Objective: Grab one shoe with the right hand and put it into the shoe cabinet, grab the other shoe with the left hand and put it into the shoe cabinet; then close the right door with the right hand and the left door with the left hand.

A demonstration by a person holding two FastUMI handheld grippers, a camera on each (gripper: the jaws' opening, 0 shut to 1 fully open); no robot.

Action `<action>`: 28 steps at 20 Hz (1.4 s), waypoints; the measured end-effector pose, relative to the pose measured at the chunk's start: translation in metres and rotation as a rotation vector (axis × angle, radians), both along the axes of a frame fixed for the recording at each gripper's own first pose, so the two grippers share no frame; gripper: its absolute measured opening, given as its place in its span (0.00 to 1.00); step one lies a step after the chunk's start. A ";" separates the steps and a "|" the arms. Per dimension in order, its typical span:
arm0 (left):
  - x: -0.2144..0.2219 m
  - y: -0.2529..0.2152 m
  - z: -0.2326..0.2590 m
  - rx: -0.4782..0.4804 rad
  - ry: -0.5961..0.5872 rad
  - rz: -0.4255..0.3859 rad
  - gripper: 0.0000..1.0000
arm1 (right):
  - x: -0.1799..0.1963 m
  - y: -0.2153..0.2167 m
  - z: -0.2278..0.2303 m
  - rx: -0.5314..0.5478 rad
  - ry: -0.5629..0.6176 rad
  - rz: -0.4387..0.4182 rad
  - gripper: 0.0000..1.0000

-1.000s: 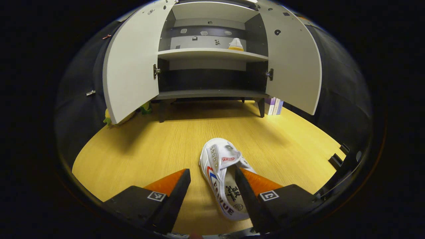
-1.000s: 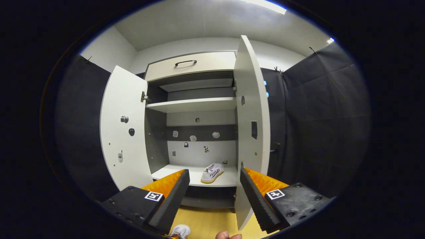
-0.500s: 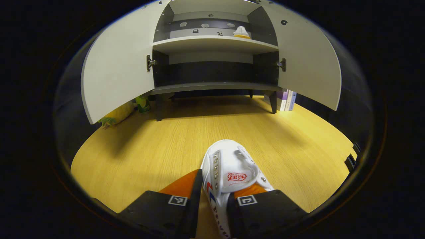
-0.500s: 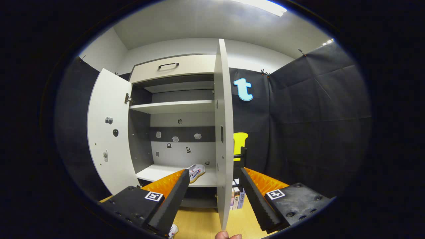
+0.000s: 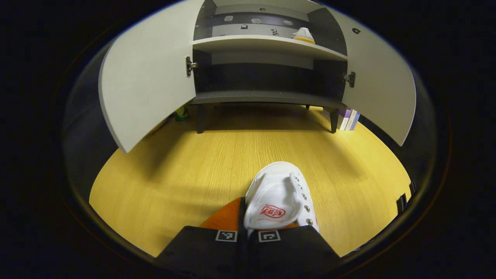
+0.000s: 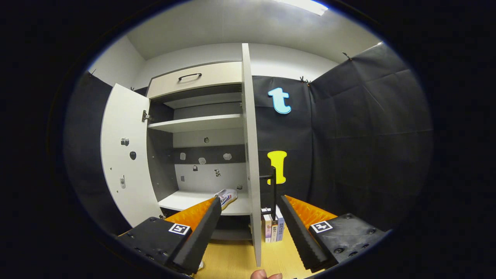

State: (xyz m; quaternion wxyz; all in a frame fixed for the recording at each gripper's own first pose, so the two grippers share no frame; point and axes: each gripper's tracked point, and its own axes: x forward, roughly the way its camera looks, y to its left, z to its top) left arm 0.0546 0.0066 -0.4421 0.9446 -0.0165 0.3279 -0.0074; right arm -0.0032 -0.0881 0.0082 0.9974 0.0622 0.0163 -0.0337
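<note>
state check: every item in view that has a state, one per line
left claw: shut on the floor shoe
floor shoe: gripped at the heel end, toe pointing at the cabinet
right claw: open, holding nothing
shelf shoe: lying on the cabinet shelf
left door: open
right door: open, seen edge-on
drawer: closed

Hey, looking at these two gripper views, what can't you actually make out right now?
- Left gripper view: the heel of the white shoe is hidden behind the left gripper.
- Right gripper view: the shoe on the shelf is partly covered by a finger of the right gripper.
- Right gripper view: the book spines are too small to read.
</note>
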 end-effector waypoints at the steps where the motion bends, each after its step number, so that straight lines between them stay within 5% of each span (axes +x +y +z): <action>1: 0.000 0.001 0.015 -0.002 -0.004 0.010 0.05 | -0.001 -0.003 -0.001 0.006 0.002 0.001 0.96; 8: 0.024 0.001 0.154 -0.040 -0.100 0.058 0.05 | -0.003 -0.030 -0.018 0.010 0.034 -0.017 0.97; 16: 0.113 -0.007 0.298 -0.051 -0.233 0.058 0.05 | 0.000 -0.040 -0.046 0.046 0.098 -0.011 0.98; 28: 0.297 0.021 0.365 -0.015 -0.248 0.169 0.05 | 0.012 -0.061 -0.053 0.054 0.108 -0.028 0.98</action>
